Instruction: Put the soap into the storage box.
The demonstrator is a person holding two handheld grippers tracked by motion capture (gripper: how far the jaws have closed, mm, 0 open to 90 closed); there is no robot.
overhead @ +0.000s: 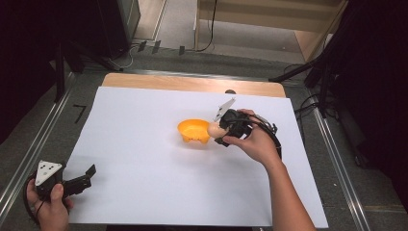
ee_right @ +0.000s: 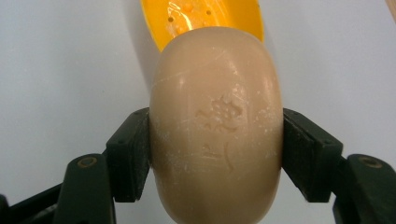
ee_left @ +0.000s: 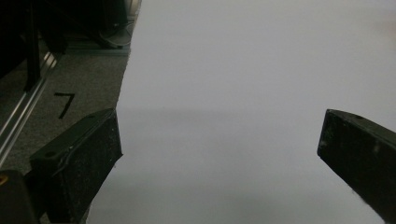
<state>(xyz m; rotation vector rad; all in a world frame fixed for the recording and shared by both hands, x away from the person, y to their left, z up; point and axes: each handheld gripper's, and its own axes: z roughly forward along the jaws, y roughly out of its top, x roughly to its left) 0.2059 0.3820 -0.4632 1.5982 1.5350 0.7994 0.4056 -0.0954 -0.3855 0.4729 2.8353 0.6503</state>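
A: What is the largest thing here?

B: A surface (overhead: pixel 144 159) covered by a white sheet, seen from above. A person's forearms come in from the near edge, one set of tongs in each hand.

A: What sits on it?

B: An orange dish (overhead: pixel 193 131), near the middle. It looks like a soap dish, with small drain holes in its floor, so it seems the likely place for the soap to go.

A: Where is the soap?

B: The soap (ee_right: pixel 216 126), a rounded beige bar with a stamped mark, is held off the sheet, just beside the dish's right rim. In the right gripper view the dish lies directly beyond it.

A: How is it held?

B: The right tongs (overhead: pixel 219 132) are clamped on it, one black pad pressing each long side. Gripping across the narrow width probably keeps a smooth bar from slipping.

A: And the other hand?

B: The left tongs (overhead: pixel 82 178) rest at the sheet's near left corner, well apart from the dish. Their jaws stand wide with nothing between them, only bare sheet ahead. They seem parked out of the way.
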